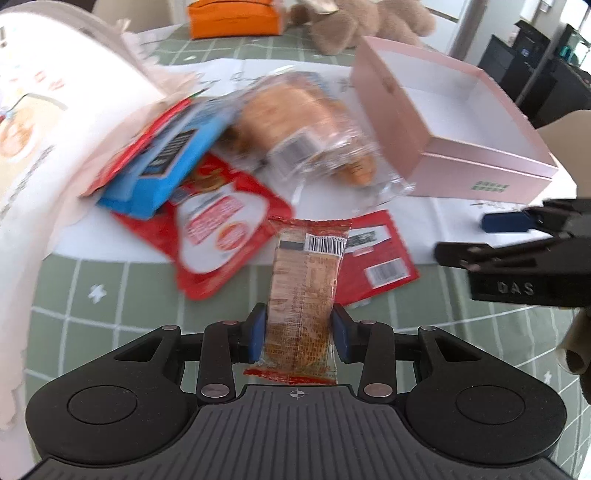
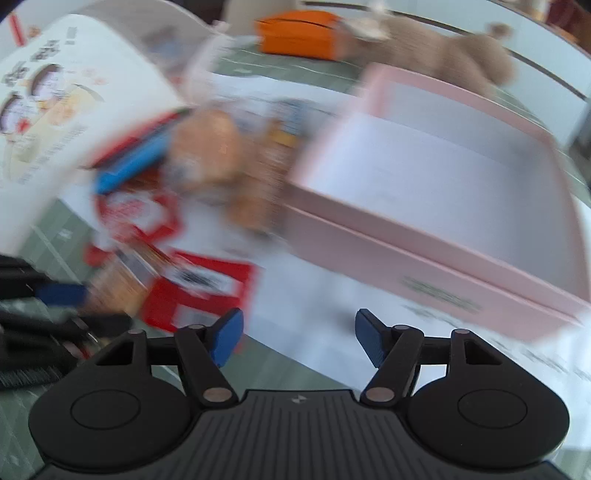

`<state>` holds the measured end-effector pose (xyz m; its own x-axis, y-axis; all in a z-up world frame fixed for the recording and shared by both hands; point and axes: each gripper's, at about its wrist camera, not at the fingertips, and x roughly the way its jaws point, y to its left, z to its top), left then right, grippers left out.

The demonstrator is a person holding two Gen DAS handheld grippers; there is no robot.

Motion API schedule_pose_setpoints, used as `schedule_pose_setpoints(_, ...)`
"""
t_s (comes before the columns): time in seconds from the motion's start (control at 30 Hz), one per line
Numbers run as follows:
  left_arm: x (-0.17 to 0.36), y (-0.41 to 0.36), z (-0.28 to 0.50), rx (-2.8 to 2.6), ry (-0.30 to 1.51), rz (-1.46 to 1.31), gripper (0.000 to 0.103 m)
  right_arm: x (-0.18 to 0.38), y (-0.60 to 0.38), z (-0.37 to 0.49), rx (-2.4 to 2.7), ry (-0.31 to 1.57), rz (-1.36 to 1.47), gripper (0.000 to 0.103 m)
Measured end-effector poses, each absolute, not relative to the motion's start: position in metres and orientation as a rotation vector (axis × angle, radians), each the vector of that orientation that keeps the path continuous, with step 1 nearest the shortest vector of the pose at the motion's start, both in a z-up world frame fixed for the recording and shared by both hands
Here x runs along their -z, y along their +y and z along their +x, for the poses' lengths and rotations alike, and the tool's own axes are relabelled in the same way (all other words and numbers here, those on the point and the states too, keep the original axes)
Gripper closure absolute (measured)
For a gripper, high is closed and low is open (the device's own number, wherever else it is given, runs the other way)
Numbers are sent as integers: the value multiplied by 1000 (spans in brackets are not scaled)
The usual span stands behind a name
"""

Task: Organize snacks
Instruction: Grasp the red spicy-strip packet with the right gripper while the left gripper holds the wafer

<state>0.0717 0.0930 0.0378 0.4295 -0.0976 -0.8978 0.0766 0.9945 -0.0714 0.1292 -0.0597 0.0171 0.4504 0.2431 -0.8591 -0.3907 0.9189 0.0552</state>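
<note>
Now the left gripper [image 1: 299,334] is clamped on a wrapped snack bar [image 1: 303,295], above the green checked table [image 1: 110,295]. Right gripper [image 2: 299,341] stands apart with nothing between its pads, near the pink box [image 2: 424,236].

snack pile [image 1: 229,155] — left of box [image 1: 480,166] | stuffed toy [image 1: 354,22] — behind box

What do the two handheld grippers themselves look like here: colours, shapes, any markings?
Both the left gripper and right gripper are matte black with ribbed bodies, round side discs, silver-pinned linkages and blue pads. The right gripper's side reads "DAS". No sleeves visible.
</note>
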Motion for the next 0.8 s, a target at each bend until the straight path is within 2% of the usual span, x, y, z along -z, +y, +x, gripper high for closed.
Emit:
schedule_pose_setpoints(0.23,-39,101,80,51,1105,9,62,-29,-95,104,-416,989,-20,37)
schedule_pose_setpoints(0.43,-43,137,80,-64,1085,-5,62,-22,-42,103,-451,975,5,34)
schedule_pose_setpoints(0.47,-43,142,80,-75,1086,-10,62,-18,-31,105,-445,973,-2,30)
schedule_pose_setpoints(0.63,-43,158,78,-84,1092,-48,62,-12,12,107,-423,917,-86,25)
schedule_pose_setpoints(0.7,-44,158,78,-83,1089,-54,62,-11,22,108,-423,908,-125,25)
schedule_pose_setpoints(0.8,-44,154,78,-72,1096,-60,62,-11,27,107,-427,911,-178,32)
